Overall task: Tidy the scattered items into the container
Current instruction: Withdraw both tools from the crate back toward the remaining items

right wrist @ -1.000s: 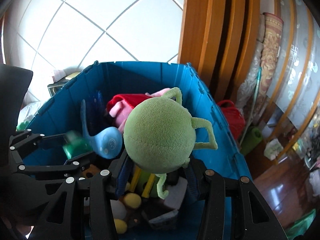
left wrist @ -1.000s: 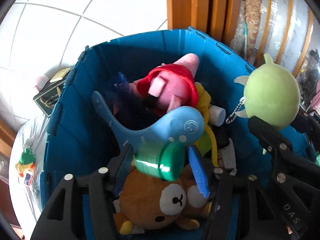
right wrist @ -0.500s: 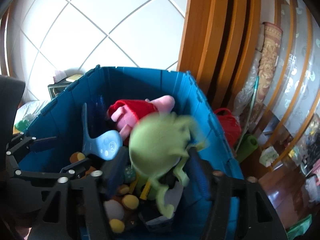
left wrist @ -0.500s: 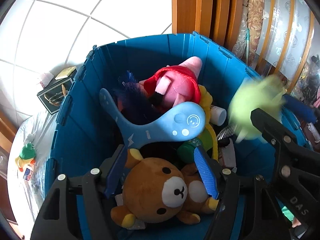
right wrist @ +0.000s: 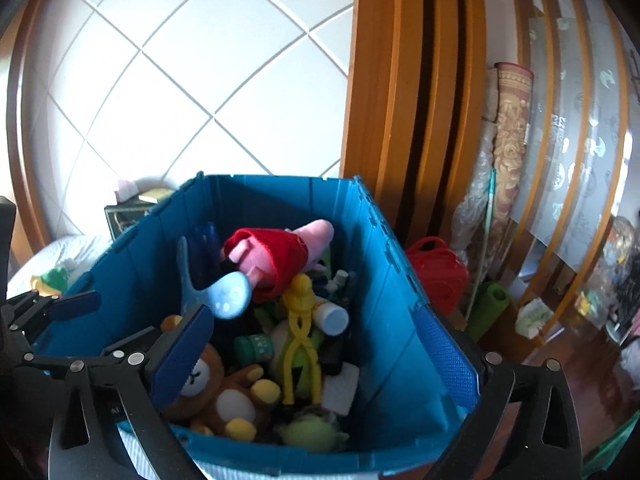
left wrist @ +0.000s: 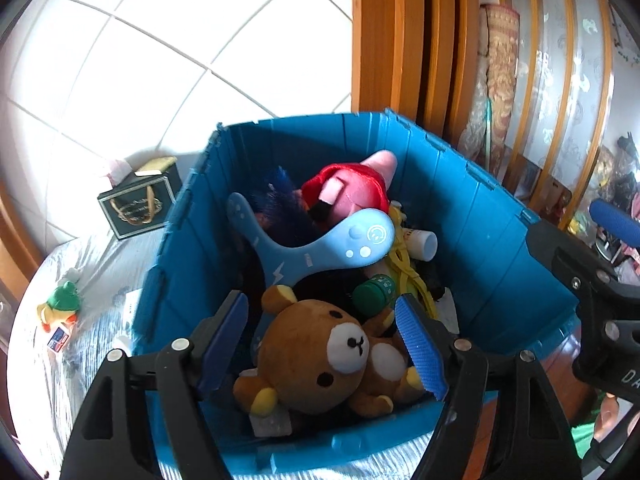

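The blue crate (left wrist: 472,216) (right wrist: 396,280) holds several toys: a brown bear plush (left wrist: 320,356) (right wrist: 216,396), a light blue whale toy (left wrist: 320,240) (right wrist: 224,296), a pink pig plush in red (left wrist: 352,188) (right wrist: 276,252), a green can (left wrist: 374,294) (right wrist: 254,347) and a yellow figure (right wrist: 302,320). The green round plush (right wrist: 312,434) lies inside at the near wall. My left gripper (left wrist: 324,332) is open and empty above the bear. My right gripper (right wrist: 316,352) is open and empty above the crate.
A small green and yellow duck toy (left wrist: 60,306) (right wrist: 50,278) and a small card (left wrist: 58,338) lie on the white cloth left of the crate. A black gift bag (left wrist: 138,204) stands behind. A red bag (right wrist: 436,272) and a wooden door frame (right wrist: 400,80) are to the right.
My right gripper opened and let go of the green round plush, which dropped into the crate. My left gripper let go of the green can and pulled back. Both grippers rose.
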A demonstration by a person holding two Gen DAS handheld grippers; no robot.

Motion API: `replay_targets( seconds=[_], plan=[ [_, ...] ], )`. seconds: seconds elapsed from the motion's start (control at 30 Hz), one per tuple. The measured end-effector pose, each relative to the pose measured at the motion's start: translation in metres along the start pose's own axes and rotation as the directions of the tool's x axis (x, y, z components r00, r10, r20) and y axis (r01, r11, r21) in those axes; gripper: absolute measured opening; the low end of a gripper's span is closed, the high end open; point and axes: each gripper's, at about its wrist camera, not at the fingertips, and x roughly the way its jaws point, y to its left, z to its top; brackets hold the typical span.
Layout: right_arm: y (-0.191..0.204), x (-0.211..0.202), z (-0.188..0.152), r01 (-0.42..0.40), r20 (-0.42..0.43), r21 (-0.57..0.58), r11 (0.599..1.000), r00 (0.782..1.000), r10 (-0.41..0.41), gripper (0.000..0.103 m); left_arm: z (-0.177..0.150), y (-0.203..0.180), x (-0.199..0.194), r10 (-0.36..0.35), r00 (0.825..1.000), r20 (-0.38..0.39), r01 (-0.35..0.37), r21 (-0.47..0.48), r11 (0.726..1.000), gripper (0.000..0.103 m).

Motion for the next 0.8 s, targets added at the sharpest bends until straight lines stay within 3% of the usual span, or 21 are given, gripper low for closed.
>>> replay_targets(
  seconds=[0.2, 0.43, 0.8],
  plan=[
    [0.014, -0.024, -0.015, -0.066, 0.036, 0.027, 0.997, 0.997, 0.065, 0.103, -0.018, 0.021, -0.03, 0.051, 0.997, 0.062, -0.047, -0.069, 0.997, 0.076],
    [0.059, -0.032, -0.02, -0.153, 0.051, 0.009, 0.988, 0.987, 0.153, 0.103, -0.043, 0.07, -0.058, 0.133, 0.988, 0.081, -0.12, -0.154, 0.981, 0.076],
    [0.197, -0.049, -0.013, -0.241, 0.078, -0.055, 0.969, 0.966, 0.245, 0.103, -0.083, 0.196, -0.107, 0.233, 0.966, 0.116, -0.2, -0.238, 0.95, 0.076]
  ],
)
